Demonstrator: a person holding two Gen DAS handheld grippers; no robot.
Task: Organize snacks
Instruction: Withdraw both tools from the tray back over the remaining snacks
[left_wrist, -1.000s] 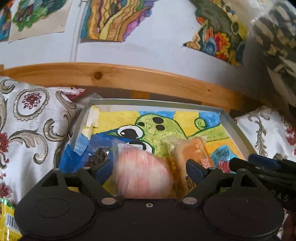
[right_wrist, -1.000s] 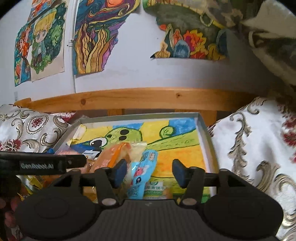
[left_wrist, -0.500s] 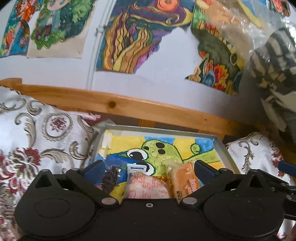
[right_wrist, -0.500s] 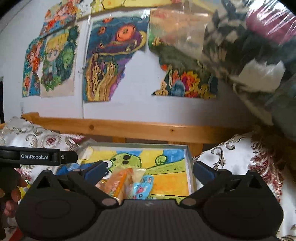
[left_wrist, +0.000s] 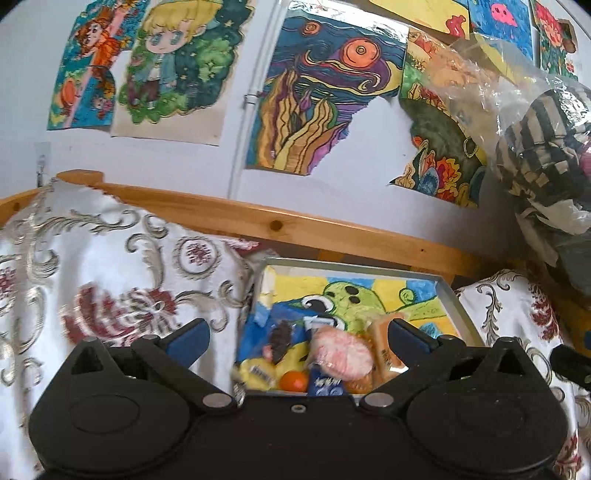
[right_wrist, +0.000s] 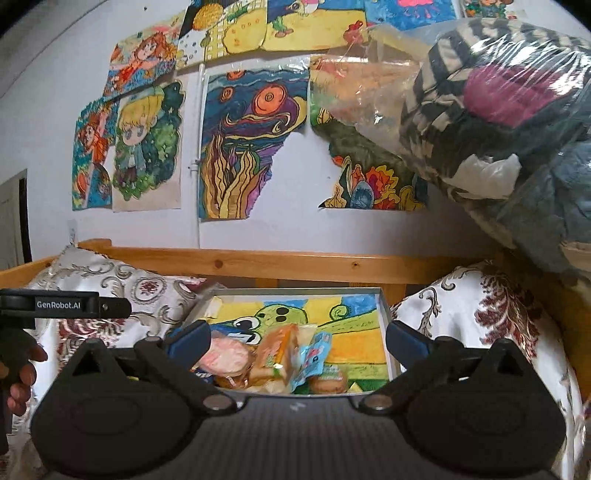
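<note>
Your two wrist views: both look forward over spread fingers, angled slightly down; shared ground, the tray (left_wrist: 448, 295) (right_wrist: 384, 306) near, wooden rail (left_wrist: 332, 232) (right_wrist: 295, 264) and wall drawings (left_wrist: 317, 103) (right_wrist: 251, 147) far

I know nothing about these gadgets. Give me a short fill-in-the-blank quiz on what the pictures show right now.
1. Both the left gripper and the right gripper are ____.
2. The snacks lie in a shallow tray whose floor shows a green ____ drawing.
3. The small round fruit among the snacks is coloured ____.

Missing words: open; cartoon creature; orange.
</note>
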